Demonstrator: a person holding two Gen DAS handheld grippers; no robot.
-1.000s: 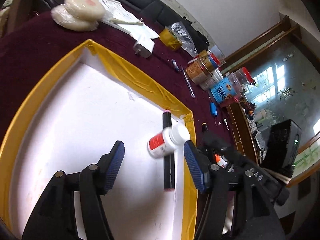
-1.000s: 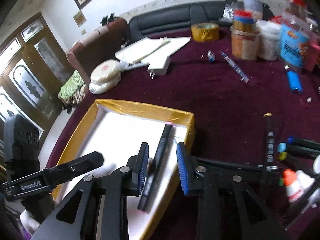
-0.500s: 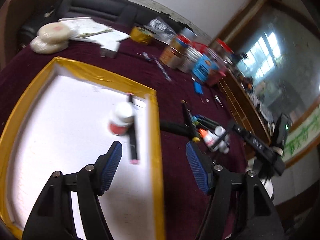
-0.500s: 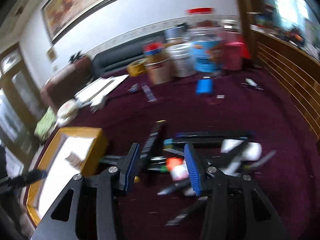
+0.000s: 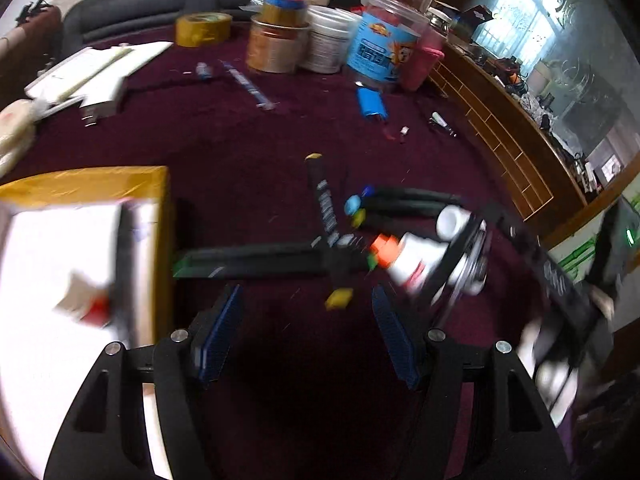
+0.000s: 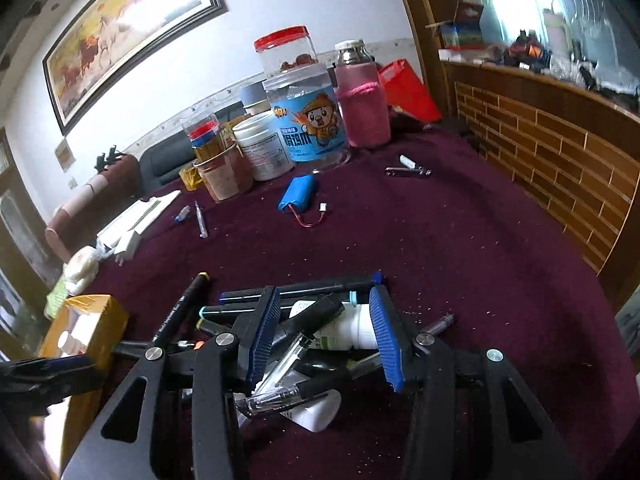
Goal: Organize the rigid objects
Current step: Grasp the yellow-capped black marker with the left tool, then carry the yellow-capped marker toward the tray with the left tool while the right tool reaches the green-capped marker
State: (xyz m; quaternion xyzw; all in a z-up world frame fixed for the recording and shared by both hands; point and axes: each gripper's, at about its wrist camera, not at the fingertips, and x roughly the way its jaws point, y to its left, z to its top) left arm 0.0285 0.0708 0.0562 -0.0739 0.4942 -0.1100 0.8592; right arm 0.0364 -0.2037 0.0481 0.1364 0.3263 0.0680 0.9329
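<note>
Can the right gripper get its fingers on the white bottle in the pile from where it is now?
Probably yes. The right gripper is open right over the white bottle, but a black marker and a clear pen lie across it and may get pinched too.

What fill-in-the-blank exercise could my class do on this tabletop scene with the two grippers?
1. The pile of markers and bottles lies on a ____ cloth.
2. The clear jar behind the blue-labelled tub has a ____ lid.
3. The blue battery pack trails a ____ wire.
4. The right gripper has its pads either side of a white ____.

Missing words: maroon; red; red; bottle
</note>
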